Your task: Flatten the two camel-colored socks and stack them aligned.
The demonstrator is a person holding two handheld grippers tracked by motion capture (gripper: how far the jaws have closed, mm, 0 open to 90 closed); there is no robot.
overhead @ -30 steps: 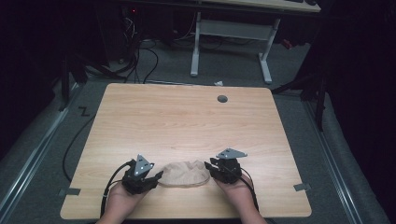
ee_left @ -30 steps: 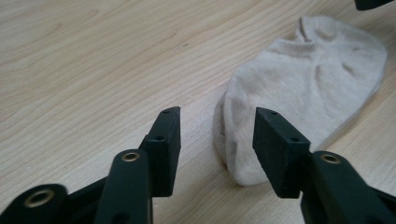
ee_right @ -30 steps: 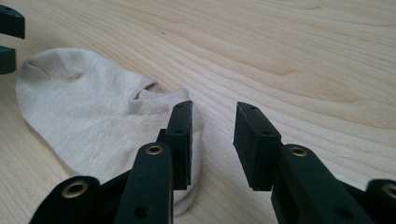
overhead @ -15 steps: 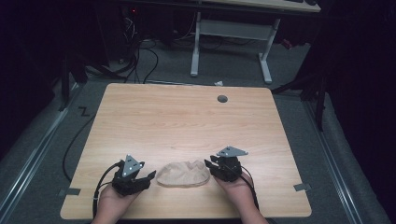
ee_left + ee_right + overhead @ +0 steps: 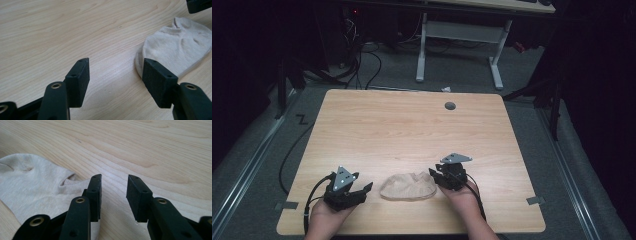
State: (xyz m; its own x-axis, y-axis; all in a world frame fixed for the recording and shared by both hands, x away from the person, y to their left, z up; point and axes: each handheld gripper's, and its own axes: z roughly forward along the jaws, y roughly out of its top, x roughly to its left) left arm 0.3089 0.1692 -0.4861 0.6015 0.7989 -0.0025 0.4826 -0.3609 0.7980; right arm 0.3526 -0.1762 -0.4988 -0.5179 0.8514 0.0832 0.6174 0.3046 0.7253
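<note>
The surface (image 5: 412, 130) lies bare from its far edge down to the near strip, broken by a small round hole (image 5: 450, 106) close to the far right corner, so either hand could pass anywhere across the middle and back. Along the near edge a flat beige sock (image 5: 408, 186) lies between the left tongs (image 5: 362, 192) and the right tongs (image 5: 435, 176), low enough to pass over. The left tongs have just been opening, with bare wood in the gap; the right tongs stand apart at the sock's edge, one jaw over its cuff.
</note>
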